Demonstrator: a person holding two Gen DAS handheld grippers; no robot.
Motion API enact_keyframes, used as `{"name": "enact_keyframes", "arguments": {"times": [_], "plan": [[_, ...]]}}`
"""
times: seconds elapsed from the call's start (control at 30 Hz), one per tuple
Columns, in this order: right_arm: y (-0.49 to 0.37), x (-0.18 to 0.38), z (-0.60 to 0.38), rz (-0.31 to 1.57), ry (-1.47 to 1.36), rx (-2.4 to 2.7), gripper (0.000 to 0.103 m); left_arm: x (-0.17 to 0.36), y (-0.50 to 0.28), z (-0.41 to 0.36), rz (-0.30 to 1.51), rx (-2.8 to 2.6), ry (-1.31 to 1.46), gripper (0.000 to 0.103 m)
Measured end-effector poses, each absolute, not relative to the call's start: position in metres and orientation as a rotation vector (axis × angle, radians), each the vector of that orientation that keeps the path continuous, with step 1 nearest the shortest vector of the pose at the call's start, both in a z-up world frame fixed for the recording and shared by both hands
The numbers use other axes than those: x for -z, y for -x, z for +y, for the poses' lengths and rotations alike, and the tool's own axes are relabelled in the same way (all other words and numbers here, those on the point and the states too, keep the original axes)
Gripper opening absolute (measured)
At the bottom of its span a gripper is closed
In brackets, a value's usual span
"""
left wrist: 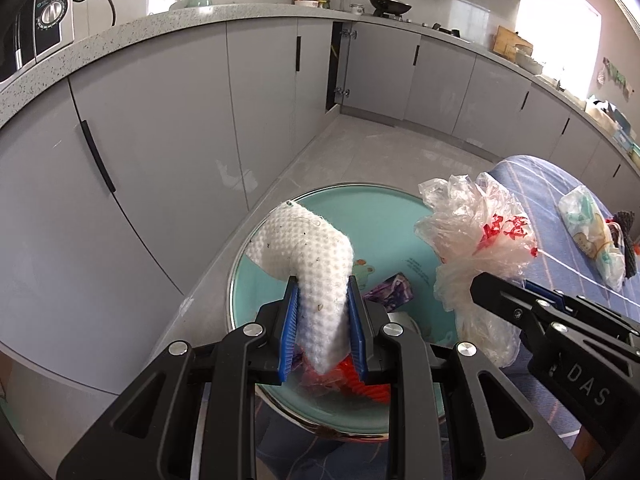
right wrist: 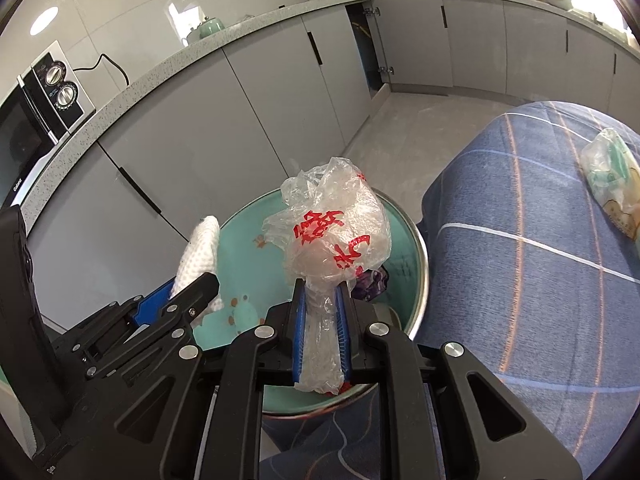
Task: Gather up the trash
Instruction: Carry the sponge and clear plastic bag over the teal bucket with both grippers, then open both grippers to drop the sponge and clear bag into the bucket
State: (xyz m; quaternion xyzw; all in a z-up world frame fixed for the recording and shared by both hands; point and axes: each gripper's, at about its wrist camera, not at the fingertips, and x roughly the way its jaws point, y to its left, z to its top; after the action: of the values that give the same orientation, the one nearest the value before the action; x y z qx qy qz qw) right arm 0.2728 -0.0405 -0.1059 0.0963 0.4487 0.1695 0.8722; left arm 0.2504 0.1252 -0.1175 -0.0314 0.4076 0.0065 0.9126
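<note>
Trash is held above the bin in both grippers, ready to be dropped.

A white textured cloth (left wrist: 308, 280) is clamped by the left gripper (left wrist: 323, 316), and its long axis rises up and away from the jaws. A crumpled plastic bag (right wrist: 332, 248) with red print is pinched by the right gripper (right wrist: 320, 332). The teal bin (left wrist: 384, 216) lies directly below and ahead of both; the left gripper is judged slightly nearer to its middle. More trash (left wrist: 394, 290) is seen inside.

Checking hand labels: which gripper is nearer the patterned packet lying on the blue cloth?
Right. The right gripper, clamping a plastic bag, is beside the cloth holding the packet; the left gripper, clamping a white rag, is farther off.
</note>
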Motion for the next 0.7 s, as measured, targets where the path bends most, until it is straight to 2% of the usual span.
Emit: {"name": "enact_keyframes", "arguments": {"times": [0.13, 0.23, 0.3, 0.33, 0.37, 0.7], "plan": [[-0.275, 0.107, -0.038, 0.932, -0.203, -0.38, 0.02, 0.12, -0.253, 0.127, 0.849, -0.028, 0.054, 0.024], [-0.278, 0.109, -0.041, 0.94, -0.22, -0.401, 0.03, 0.121, -0.252, 0.128, 0.849, -0.031, 0.053, 0.024], [-0.28, 0.109, -0.041, 0.944, -0.216, -0.422, 0.04, 0.121, -0.251, 0.128, 0.852, -0.034, 0.055, 0.024], [-0.279, 0.108, -0.042, 0.941, -0.223, -0.427, 0.05, 0.121, -0.251, 0.128, 0.853, -0.034, 0.052, 0.024], [-0.279, 0.106, -0.044, 0.932, -0.225, -0.422, 0.051, 0.12, -0.251, 0.126, 0.854, -0.035, 0.048, 0.024], [-0.251, 0.068, -0.078, 0.775, -0.211, -0.286, 0.051, 0.118, -0.248, 0.116, 0.85, -0.028, 0.032, 0.027]]}}
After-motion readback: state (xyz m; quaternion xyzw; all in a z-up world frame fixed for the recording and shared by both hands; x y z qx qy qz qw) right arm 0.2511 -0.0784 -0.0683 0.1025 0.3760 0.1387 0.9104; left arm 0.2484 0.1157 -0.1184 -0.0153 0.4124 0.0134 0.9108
